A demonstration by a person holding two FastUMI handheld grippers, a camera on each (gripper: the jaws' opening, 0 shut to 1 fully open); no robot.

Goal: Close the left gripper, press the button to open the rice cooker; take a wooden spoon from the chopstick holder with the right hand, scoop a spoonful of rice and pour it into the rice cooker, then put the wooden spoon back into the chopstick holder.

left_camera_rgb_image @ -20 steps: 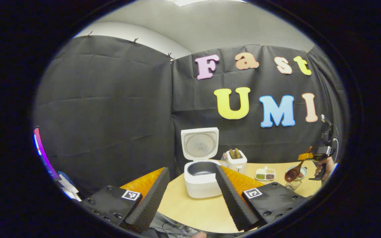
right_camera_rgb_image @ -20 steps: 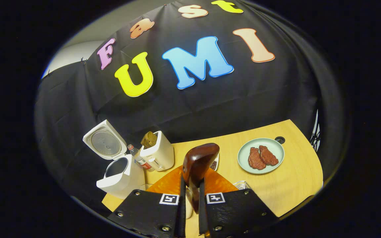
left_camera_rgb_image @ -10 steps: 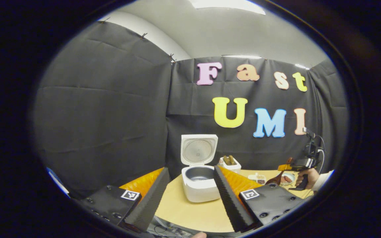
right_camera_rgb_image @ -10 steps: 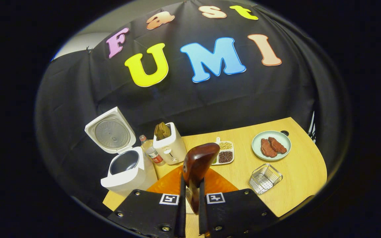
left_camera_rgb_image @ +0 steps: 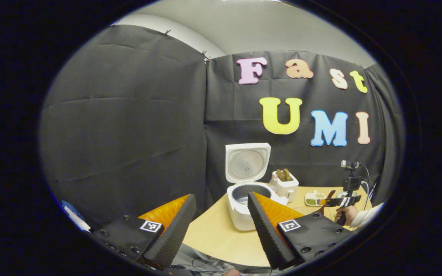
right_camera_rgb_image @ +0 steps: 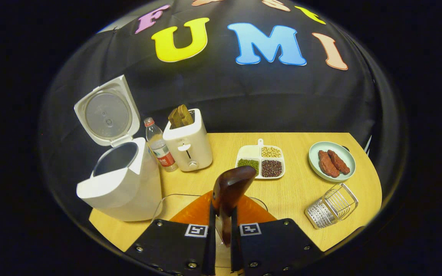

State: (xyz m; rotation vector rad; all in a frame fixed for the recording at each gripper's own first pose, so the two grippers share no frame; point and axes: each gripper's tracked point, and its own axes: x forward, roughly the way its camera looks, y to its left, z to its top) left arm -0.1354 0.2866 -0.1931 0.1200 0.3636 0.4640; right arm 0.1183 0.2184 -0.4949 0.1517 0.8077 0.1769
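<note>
The white rice cooker [left_camera_rgb_image: 244, 205] stands with its lid [left_camera_rgb_image: 247, 163] raised and its dark pot bare. My left gripper [left_camera_rgb_image: 221, 197] hangs open in front of it, off the table's near edge, with nothing between its fingers. My right gripper [right_camera_rgb_image: 222, 210] is shut on the handle of the dark wooden spoon [right_camera_rgb_image: 230, 188], whose bowl points forward over the table. From this side the cooker [right_camera_rgb_image: 121, 184] is at the left. A metal wire chopstick holder [right_camera_rgb_image: 332, 210] lies tilted at the right. In the left gripper view, a hand holds the right gripper [left_camera_rgb_image: 334, 201] low over the table.
A water bottle [right_camera_rgb_image: 159, 147] and a white toaster [right_camera_rgb_image: 186, 143] with bread stand beside the cooker. A divided dish [right_camera_rgb_image: 260, 161] of beans and a green plate [right_camera_rgb_image: 315, 163] with meat lie farther back. A clear bowl rim [right_camera_rgb_image: 167, 198] shows under my right gripper.
My right gripper has come down and tipped towards the table with the spoon still in it. The left gripper has drifted left, so the cooker now sits further right in its view.
</note>
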